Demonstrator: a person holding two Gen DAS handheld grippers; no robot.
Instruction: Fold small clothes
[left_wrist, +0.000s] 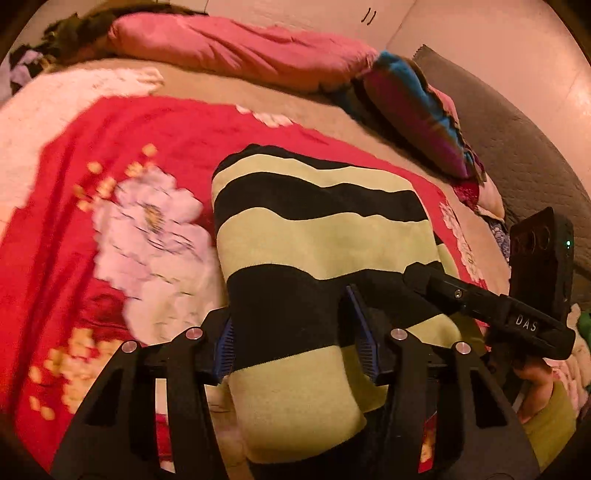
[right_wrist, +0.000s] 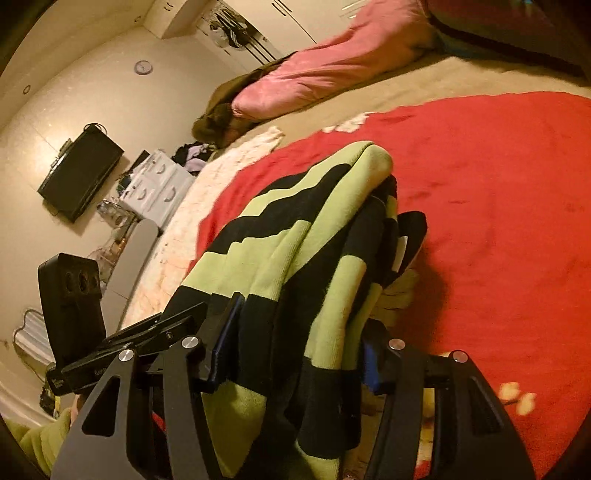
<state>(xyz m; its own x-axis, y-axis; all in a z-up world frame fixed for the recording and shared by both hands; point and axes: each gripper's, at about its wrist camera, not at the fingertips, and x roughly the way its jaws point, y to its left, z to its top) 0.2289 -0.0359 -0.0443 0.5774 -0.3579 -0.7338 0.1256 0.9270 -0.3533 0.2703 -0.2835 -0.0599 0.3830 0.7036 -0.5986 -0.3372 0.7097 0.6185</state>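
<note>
You are working both grippers over a bed, and the striped sweater (left_wrist: 314, 229), banded in black and pale green, is lying folded on the red floral blanket (left_wrist: 110, 229).

Your left gripper (left_wrist: 293, 347) is standing with its jaws spread wide, the blue pads (left_wrist: 226, 347) sitting either side of the sweater's near end. The cloth is running between the jaws and out ahead of them, a black band lying right across the gap. Whether the pads are actually pressing the fabric on either side, the view is not showing clearly.

Your right gripper (right_wrist: 295, 354) is likewise keeping its jaws parted, with bunched layers of the striped sweater (right_wrist: 295, 258) filling the space between them and rising ahead in a heaped fold. Its blue pads (right_wrist: 371, 365) are touching or sitting just beside the cloth; a firm pinch cannot be told.

Beyond the jaws in the left wrist view, a pink quilt (left_wrist: 240, 48) is lying along the far edge of the bed, and a multicoloured pillow (left_wrist: 413, 107) is resting ahead and to the right. To the right of the left jaws, your other gripper's black body is crossing the frame.
</note>
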